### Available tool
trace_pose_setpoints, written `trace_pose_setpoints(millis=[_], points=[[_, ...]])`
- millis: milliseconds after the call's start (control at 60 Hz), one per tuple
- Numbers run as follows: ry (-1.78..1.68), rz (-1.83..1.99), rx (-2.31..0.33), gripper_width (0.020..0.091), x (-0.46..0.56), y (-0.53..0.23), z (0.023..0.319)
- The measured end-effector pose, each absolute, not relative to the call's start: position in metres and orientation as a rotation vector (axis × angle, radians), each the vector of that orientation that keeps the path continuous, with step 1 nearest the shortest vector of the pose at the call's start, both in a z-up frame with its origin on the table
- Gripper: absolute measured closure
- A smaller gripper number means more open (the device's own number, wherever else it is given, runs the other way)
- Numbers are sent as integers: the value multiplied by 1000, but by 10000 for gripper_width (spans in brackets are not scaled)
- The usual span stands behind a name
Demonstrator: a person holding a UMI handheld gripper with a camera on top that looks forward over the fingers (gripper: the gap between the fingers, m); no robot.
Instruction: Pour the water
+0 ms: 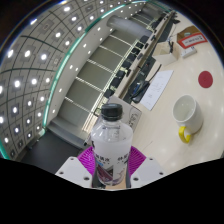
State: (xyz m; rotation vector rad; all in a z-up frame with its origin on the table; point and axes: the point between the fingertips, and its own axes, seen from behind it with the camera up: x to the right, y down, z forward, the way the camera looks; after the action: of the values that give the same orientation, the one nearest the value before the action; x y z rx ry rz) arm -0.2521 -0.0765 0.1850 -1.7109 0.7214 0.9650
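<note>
Between the 2 fingers of gripper [111, 166]: clear water bottle [111, 140], black cap, upright, clamped by both purple pads [90, 160]. Beyond and right, on pale table [160, 130]: white mug [187, 115], yellow handle, well apart from bottle.

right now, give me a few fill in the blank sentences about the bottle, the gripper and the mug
1. The water bottle stands between the gripper fingers and wears a ____ cap.
2. The mug on the table, beyond the fingers, has a ____ handle.
3. The bottle's cap is ____ the bottle, not off.
4. The pads on the fingers are ____.

Missing words: black; yellow; on; magenta
</note>
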Motion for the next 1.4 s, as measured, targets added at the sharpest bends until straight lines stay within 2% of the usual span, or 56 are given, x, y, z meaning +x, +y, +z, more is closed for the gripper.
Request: trace_pose_setpoints(millis=[150,317,500,650,750,883,983,1100,1167,1267,1350,1400], points=[[1089,1331,-1520,725,-208,-57,184],[1393,1677,-1316,725,-186,-40,167],[1500,1769,-1264,723,-176,-38,157],[1457,1758,-1357,723,-179,-40,160],[1255,1638,-1503,722,-172,-46,179],[858,1305,-1643,724,-128,-44,224],[555,958,-1672,723,-69,-41,264],[336,626,-1661,723,-4,-32,285],[238,436,-1674,724,33,-25,276],[117,192,-1726,723,76,-23,242],[62,82,-1783,723,95,-23,206],[46,32,-1818,724,110,-17,166]])
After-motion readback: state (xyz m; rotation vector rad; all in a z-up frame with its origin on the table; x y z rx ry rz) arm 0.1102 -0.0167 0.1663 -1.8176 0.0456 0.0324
